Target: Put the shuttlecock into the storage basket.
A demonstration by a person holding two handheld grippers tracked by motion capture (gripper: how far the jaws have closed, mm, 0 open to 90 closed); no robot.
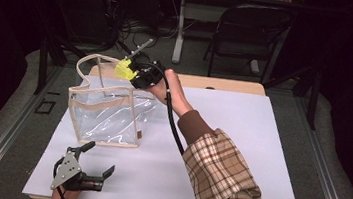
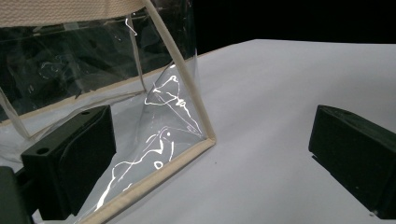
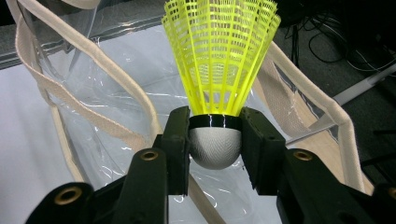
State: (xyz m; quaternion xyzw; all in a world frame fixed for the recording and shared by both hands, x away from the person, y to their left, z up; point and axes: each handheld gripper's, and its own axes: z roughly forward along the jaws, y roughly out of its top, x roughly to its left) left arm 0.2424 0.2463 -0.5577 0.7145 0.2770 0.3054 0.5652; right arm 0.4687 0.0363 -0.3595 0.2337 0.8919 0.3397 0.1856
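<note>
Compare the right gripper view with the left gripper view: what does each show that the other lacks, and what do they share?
Right gripper view: the right tool shut on the grey cork of a yellow shuttlecock, above the bag's beige handles. Left gripper view: the left tool open, near the bag's bottom corner. Both: the clear bag and the white table.

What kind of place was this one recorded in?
Probably a lab or studio recording bay: a white-topped table ringed by dark curtains, loose cables on the floor behind it, and a folding chair beside a desk leg.
</note>
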